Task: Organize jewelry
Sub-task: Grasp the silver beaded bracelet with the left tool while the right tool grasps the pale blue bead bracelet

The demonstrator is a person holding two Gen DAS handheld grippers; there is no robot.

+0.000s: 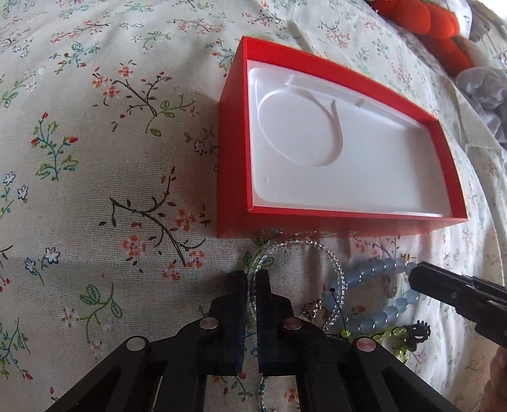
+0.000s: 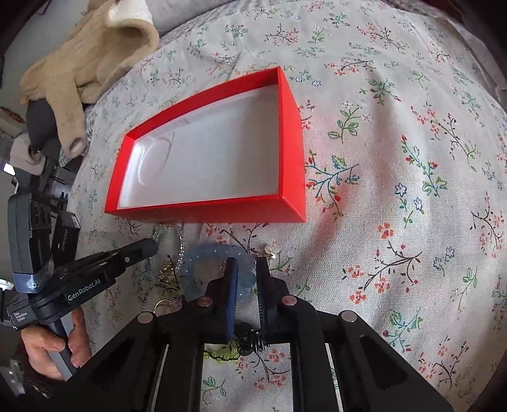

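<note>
Both claws pinch jewelry so it can go into the open red box [image 1: 234,177] just behind: the left claw [image 1: 252,279] nips the clear bead strand [image 1: 329,256], the right claw [image 2: 247,269] the blue bead bracelet [image 2: 215,253], on the floral bedsheet [image 1: 95,158].

- It looked like a home bedroom: a floral bedsheet [image 1: 111,190] covered a soft surface.
- Beyond the sheet's far edge lay a beige knitted garment [image 2: 85,63] and a red plush toy [image 1: 434,28].
</note>
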